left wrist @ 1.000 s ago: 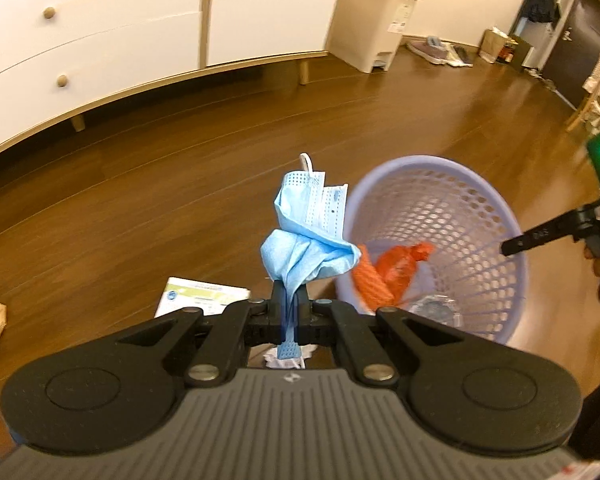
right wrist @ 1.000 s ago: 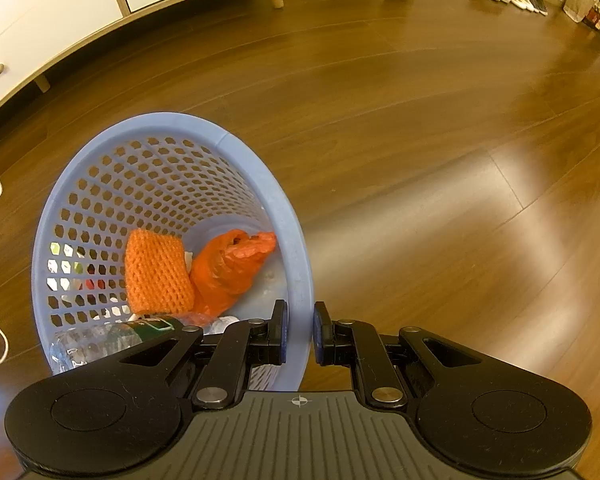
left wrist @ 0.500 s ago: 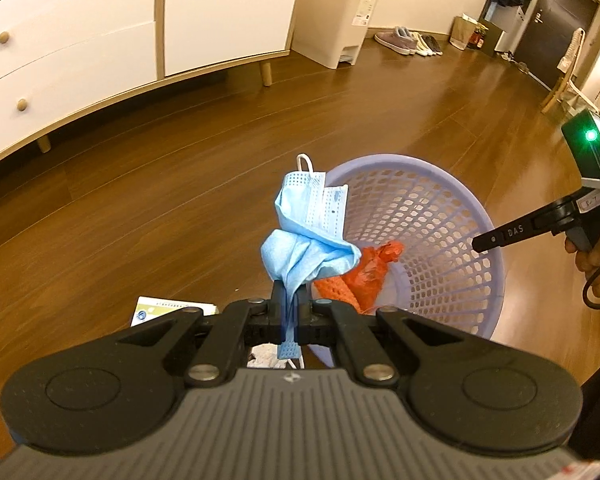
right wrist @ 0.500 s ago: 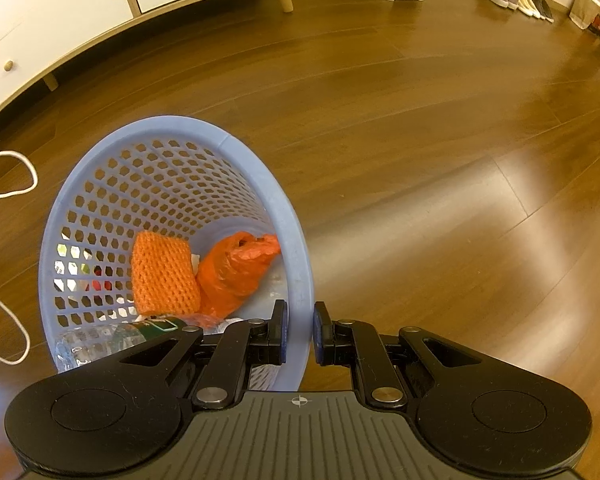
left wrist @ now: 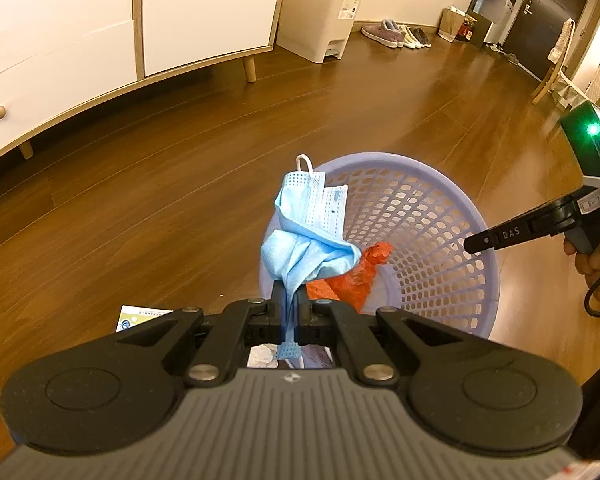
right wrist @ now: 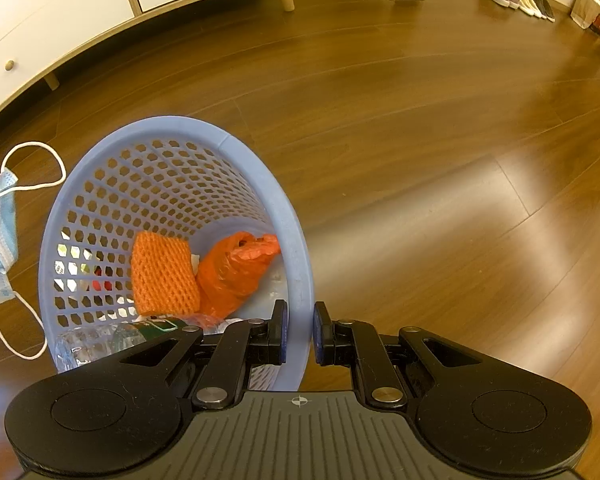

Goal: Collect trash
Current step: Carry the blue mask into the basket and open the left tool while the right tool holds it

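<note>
1. Floor (right wrist: 419, 120): brown wood planks across both views, glare patch on the right of the right wrist view.
2. Cabinet (left wrist: 60, 40): white, wood trim, peg legs, round knobs, along the far wall. White pedal bin (left wrist: 323, 8) stands just beside its right end; shoes (left wrist: 395, 34) in a row further right by the wall.
3. Basket (right wrist: 172, 136): lavender plastic with perforated wall, tilted with its mouth toward the cameras. Right gripper (right wrist: 300, 332) straddles its near rim, one finger inside the wall and one outside, clamped on the rim.
4. Basket contents: orange mesh pad (right wrist: 164, 276) next to a crumpled orange plastic bag (right wrist: 236, 268), touching. Clear plastic bottle (right wrist: 100, 344) with green label lies low against the near wall.
5. Left gripper (left wrist: 286, 312): jaws pinched tight on a blue face mask (left wrist: 307, 232), which bunches up above the fingertips. In the left wrist view the mask overlaps the basket's left rim; the right wrist view puts it just outside the left wall, ear loops dangling.
6. Leaflet (left wrist: 140, 316): white-and-green paper flat on the floor, left of the left gripper's fingers, partly hidden by them.
7. Person's hand (left wrist: 595, 256) at the right edge of the left wrist view, on the right gripper's handle; green LED lit on top.
</note>
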The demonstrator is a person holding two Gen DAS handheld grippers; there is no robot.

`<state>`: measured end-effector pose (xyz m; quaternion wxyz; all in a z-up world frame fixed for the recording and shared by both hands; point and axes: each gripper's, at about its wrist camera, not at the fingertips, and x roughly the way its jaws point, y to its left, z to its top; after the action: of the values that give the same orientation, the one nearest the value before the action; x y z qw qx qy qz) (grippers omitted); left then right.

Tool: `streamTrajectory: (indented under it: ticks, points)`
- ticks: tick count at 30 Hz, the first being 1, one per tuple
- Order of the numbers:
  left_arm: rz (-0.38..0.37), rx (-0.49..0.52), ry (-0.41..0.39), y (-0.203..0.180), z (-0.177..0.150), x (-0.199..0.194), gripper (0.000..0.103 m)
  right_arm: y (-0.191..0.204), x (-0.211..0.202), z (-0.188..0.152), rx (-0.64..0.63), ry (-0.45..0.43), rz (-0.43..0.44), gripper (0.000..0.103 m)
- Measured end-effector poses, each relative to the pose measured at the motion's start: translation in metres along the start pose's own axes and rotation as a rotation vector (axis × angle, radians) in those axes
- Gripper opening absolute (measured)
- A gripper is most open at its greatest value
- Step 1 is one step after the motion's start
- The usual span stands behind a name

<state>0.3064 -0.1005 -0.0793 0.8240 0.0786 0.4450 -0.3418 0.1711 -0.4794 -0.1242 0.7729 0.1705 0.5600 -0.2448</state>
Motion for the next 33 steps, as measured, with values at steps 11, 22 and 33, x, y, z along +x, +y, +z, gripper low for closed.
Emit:
streamTrajectory:
  ticks: [11, 22, 33]
  points:
    - [-0.038, 0.084, -0.006, -0.026, 0.011, 0.021, 0.013, 0.0, 0.001, -0.001, 0.0, 0.007, -0.009, 0.009]
    - [0.011, 0.13, 0.007, -0.028, 0.009, 0.028, 0.017, 0.001, 0.003, 0.0, 0.005, 0.01, -0.011, 0.009]
    - [0.137, 0.089, 0.038, 0.025, -0.014, 0.017, 0.025, 0.0, 0.003, -0.001, 0.009, 0.017, -0.012, 0.009]
